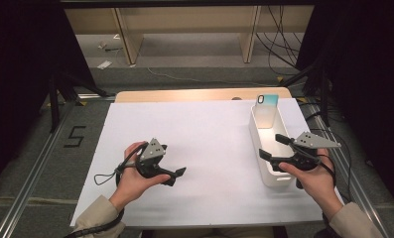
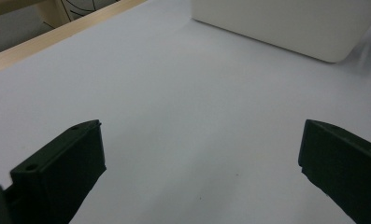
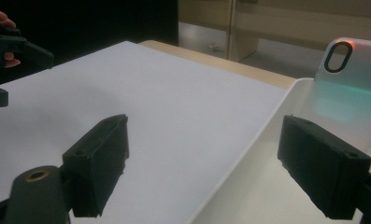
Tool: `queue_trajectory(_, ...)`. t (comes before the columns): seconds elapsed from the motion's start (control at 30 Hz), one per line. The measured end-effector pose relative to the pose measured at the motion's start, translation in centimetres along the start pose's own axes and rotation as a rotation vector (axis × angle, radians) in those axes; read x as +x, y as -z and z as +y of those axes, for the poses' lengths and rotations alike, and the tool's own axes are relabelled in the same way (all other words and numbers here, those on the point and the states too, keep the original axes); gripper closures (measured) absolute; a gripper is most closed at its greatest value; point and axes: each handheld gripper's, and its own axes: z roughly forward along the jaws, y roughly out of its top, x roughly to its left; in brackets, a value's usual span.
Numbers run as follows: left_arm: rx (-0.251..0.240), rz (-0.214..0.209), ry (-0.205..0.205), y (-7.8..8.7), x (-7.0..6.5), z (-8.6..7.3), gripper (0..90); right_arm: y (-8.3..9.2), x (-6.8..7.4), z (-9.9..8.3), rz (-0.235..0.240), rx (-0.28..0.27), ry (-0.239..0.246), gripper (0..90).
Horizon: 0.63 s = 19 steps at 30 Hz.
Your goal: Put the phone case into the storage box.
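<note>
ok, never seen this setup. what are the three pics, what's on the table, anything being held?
No robot arm here: a person holds a two-jaw claw in each hand. The high view looks down on the table from above the person's side; the other two come from cameras riding on each claw, looking along its black jaws.

On the white sheet stands a long white bin with a phone case leaning upright at its far end. The left claw hovers over bare sheet, jaws open and empty. The right claw sits at the bin's near end, jaws wide and astride the bin's wall, gripping nothing.
</note>
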Motion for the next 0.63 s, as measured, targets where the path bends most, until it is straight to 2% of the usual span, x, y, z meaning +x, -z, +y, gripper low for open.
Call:
queue_trajectory(0.43, 0.005, -0.002, 0.000, -0.03, 0.05, -0.05, 0.1, 0.23, 0.15, -0.31, 0.015, -0.006, 0.009, 17.3)
queue_trajectory(0.63, 0.001, -0.009, 0.000, -0.12, -0.01, 0.01, 0.1, 0.27, 0.12, -0.24, 0.011, -0.027, 0.014, 16.4)
